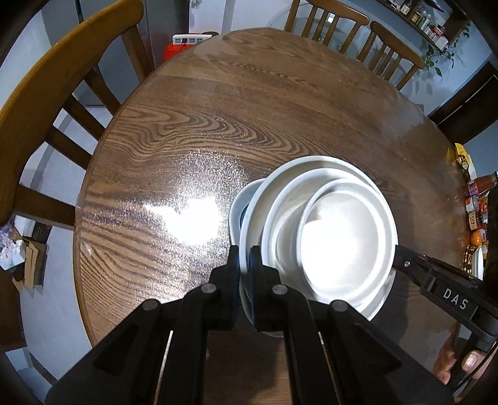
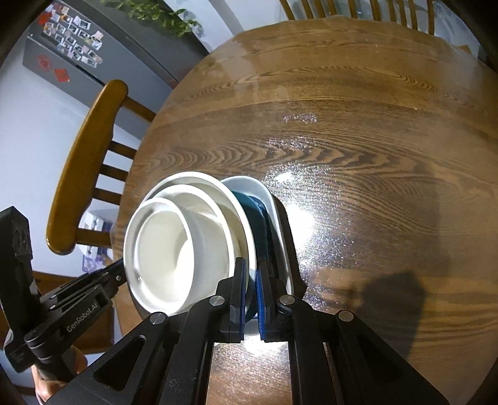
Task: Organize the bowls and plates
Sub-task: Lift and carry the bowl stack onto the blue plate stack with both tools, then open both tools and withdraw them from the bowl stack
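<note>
Stack of dishes [image 1: 314,236] over the desk [image 1: 218,124] — your left tool [image 1: 244,264] and right tool [image 2: 251,289] each clamp opposite plate rims. Heavy, glazed, slippery, breakable — keep it level; bowls could slide.

A home dining room. A round wooden bench [image 1: 249,102] is ringed by spindle-back wooden chairs [image 1: 46,102]. A dark fridge [image 2: 71,46] covered in photos and red magnets stands beyond the bench's far left edge. A wall shelf [image 1: 426,21] holds jars and a trailing plant; sauce bottles [image 1: 477,193] crowd the right edge.
</note>
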`<action>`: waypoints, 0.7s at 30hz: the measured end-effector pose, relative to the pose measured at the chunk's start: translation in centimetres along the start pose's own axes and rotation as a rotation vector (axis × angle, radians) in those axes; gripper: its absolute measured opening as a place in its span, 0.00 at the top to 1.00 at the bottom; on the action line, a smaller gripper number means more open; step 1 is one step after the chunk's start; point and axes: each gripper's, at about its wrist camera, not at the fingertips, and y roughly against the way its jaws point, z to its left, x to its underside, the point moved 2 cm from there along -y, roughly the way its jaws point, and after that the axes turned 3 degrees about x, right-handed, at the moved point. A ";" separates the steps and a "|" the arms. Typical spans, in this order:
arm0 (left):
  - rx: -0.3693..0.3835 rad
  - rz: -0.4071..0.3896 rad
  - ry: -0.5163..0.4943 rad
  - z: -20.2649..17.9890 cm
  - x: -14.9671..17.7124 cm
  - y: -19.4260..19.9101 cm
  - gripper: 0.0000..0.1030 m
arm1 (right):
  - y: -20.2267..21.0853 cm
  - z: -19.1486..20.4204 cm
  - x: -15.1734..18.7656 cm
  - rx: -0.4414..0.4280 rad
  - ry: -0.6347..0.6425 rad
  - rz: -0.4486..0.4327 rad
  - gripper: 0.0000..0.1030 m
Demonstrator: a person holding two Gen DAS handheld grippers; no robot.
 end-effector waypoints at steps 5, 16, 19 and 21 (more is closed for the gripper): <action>-0.008 -0.005 -0.016 -0.2 -0.6 -0.3 0.99 | -0.3 -0.3 -0.7 -0.007 -0.031 0.005 0.91; -0.043 -0.042 0.000 0.4 -1.0 -0.2 0.68 | 0.9 -0.8 -1.1 0.029 -0.059 -0.076 0.91; -0.043 -0.052 0.020 1.1 -0.7 0.0 0.57 | 1.8 -0.8 -1.0 0.041 -0.051 -0.106 0.91; -0.038 -0.053 0.027 1.3 -0.5 0.0 0.56 | 2.0 -0.9 -0.9 0.033 -0.055 -0.108 0.91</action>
